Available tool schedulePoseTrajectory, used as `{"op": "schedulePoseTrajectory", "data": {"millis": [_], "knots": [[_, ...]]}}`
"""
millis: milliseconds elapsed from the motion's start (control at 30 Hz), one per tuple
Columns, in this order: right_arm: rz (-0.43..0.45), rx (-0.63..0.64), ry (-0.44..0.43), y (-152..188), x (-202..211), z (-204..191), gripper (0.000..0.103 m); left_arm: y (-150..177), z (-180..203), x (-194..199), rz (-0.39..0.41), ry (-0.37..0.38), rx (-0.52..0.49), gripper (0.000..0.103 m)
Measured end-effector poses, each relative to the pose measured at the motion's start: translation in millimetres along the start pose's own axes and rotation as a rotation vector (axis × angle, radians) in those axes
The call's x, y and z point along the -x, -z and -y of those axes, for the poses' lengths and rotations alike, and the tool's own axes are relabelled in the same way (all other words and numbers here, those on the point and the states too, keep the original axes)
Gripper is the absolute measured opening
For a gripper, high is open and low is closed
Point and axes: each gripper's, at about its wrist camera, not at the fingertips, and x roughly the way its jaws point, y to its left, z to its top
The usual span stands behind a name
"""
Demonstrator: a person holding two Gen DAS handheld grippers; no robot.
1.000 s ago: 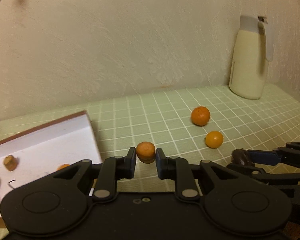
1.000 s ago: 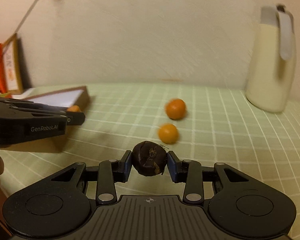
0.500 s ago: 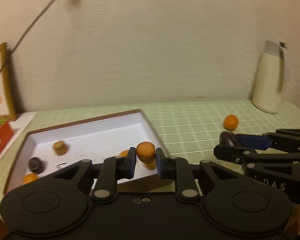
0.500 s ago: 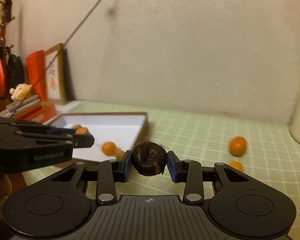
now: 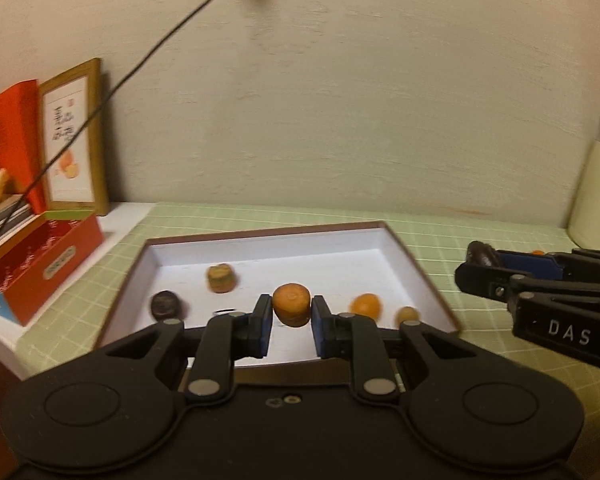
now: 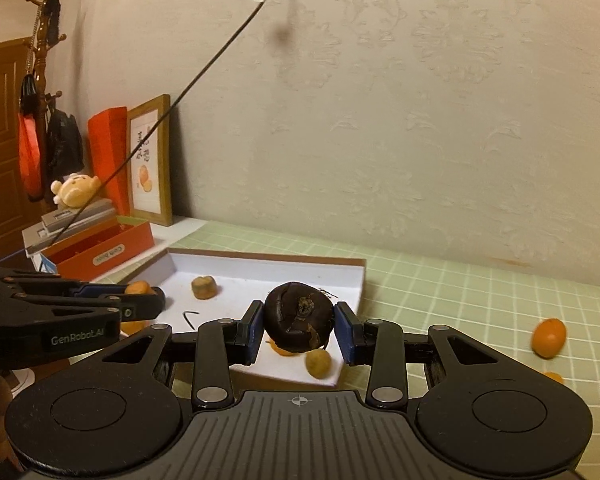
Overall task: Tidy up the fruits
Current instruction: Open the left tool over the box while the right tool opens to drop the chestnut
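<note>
My left gripper [image 5: 291,312] is shut on a small orange fruit [image 5: 291,307] and hangs over the near side of a shallow white box [image 5: 416,268]. In the box lie a tan fruit [image 5: 220,277], a dark fruit [image 5: 165,304], an orange one [image 5: 366,305] and a small yellowish one [image 5: 407,314]. My right gripper [image 6: 299,330] is shut on a dark brown round fruit [image 6: 299,322], above the box's near right corner [image 6: 356,280]. In the right wrist view the left gripper [image 6: 140,296] enters from the left, and the right gripper [image 5: 484,258] shows at the right edge of the left wrist view.
Loose orange fruits [image 6: 548,337] lie on the green checked tablecloth to the right. A cream jug [image 5: 598,196] stands at the back right. Left of the box are a red carton [image 5: 40,264], a framed picture [image 5: 74,140], a plush toy [image 6: 76,190] and a black cable [image 6: 204,76] from the wall socket.
Both grippers swung left with their fruits, from the loose oranges and the jug to above the white box. The grips stayed shut.
</note>
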Motion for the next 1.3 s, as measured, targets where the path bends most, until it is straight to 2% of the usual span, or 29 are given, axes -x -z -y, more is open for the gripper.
{"op": "schedulePoseTrajectory", "data": {"millis": [333, 500, 733, 900, 933, 967, 1000, 1033, 1100, 1200, 1300], "knots": [[0.023, 0.026, -0.001, -8, -26, -16, 0.038, -4, -31, -4, 0.004, -0.088, 0.063, 0.011], [0.007, 0.026, 0.002, -7, -42, -18, 0.038, -10, -40, -12, 0.000, -0.120, 0.071, 0.011], [0.002, 0.032, 0.023, -12, -67, -17, 0.038, -19, -55, -34, -0.015, -0.157, 0.089, 0.011], [-0.026, 0.045, 0.063, -16, -100, -9, 0.039, -21, -63, -64, -0.060, -0.163, 0.105, 0.013], [-0.040, 0.061, 0.083, -18, -106, -9, 0.051, -20, -64, -71, -0.080, -0.162, 0.104, 0.025], [-0.040, 0.073, 0.112, -21, -108, -10, 0.088, -20, -65, -76, -0.094, -0.172, 0.101, 0.030], [0.004, 0.078, 0.132, -22, -103, -10, 0.101, -20, -66, -78, -0.099, -0.187, 0.106, 0.043], [0.085, 0.083, 0.146, -23, -92, -11, 0.103, -21, -68, -76, -0.096, -0.196, 0.116, 0.063], [0.133, 0.087, 0.150, -29, -81, -11, 0.103, -23, -69, -64, -0.046, -0.222, 0.130, 0.084], [0.171, 0.059, 0.134, -31, -70, -8, 0.103, -28, -63, -50, 0.006, -0.255, 0.097, 0.097], [0.185, 0.057, 0.124, -30, -62, -7, 0.103, -29, -58, -44, 0.009, -0.281, 0.085, 0.097]]}}
